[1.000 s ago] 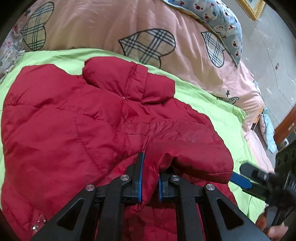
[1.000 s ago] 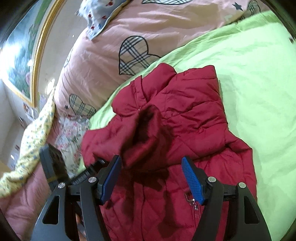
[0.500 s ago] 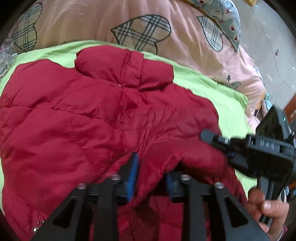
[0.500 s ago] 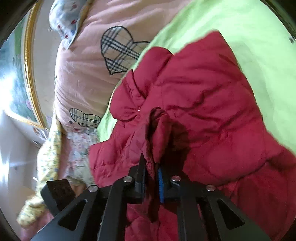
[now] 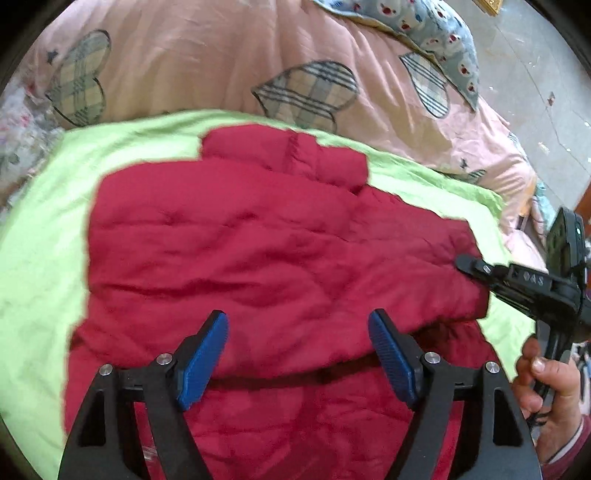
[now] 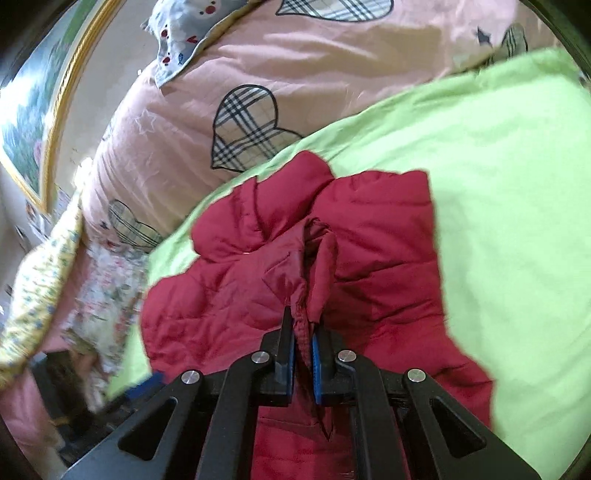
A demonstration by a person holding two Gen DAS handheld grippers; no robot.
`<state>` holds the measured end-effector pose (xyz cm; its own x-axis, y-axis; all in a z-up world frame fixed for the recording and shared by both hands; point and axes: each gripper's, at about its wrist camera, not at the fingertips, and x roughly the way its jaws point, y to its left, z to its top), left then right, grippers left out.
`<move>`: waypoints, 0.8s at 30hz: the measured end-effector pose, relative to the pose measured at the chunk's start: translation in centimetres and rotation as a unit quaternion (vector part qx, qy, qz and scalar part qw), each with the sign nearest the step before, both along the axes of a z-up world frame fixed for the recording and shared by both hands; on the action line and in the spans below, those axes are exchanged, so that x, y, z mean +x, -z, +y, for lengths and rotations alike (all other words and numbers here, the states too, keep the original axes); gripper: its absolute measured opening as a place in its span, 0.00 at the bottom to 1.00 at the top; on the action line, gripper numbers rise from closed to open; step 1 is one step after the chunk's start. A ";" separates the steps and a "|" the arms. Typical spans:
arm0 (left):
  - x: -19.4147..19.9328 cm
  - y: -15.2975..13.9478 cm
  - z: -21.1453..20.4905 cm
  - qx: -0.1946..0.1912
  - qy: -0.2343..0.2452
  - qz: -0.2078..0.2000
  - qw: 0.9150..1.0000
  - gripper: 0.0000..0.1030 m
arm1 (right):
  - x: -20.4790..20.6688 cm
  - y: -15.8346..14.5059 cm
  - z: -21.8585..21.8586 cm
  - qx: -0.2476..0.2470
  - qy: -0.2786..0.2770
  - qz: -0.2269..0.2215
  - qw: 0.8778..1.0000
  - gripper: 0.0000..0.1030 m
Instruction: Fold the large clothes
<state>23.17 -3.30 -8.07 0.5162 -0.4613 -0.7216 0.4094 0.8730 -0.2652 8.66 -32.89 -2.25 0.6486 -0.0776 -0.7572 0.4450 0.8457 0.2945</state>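
A red quilted jacket [image 5: 258, 251] lies on a green sheet [image 5: 40, 240], collar toward the pillows, with a sleeve folded across its front. My left gripper [image 5: 297, 354] is open and empty just above the folded sleeve's near edge. My right gripper [image 6: 303, 345] is shut on a bunched fold of the jacket's sleeve cuff [image 6: 314, 266] and holds it lifted above the jacket [image 6: 388, 240]. The right gripper also shows in the left wrist view [image 5: 517, 284] at the jacket's right edge, held by a hand.
A pink quilt with plaid hearts [image 5: 295, 92] is piled behind the jacket. A blue patterned pillow [image 5: 436, 29] lies at the back right. Floral bedding [image 6: 92, 288] sits at the left. The green sheet [image 6: 498, 184] extends to the right of the jacket.
My left gripper let go of the sleeve and opened. My right gripper closed on the sleeve cuff and holds it. The sleeve now lies across the jacket's front.
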 end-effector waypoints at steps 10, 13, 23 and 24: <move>4.1 1.4 2.8 0.061 -0.051 0.004 0.997 0.56 | -0.2 2.7 -1.0 -0.010 0.008 0.032 0.999 0.07; 4.9 3.1 2.1 0.080 -0.050 0.017 0.995 0.56 | -0.2 2.5 -0.9 -0.018 0.013 0.039 0.999 0.10; 5.3 4.6 1.5 0.093 -0.056 0.025 0.994 0.57 | 0.1 -2.7 3.9 -0.129 -0.014 0.005 0.991 0.33; 5.2 4.5 1.5 0.095 -0.057 0.024 0.994 0.57 | 0.7 -2.6 4.6 -0.131 -0.032 0.009 0.991 0.37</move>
<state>28.37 -1.83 -12.57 0.5198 -0.2551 -0.8153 0.2952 0.9492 -0.1087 9.35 -28.27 0.33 0.6452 -0.2316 -0.7280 0.3912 0.9187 0.0544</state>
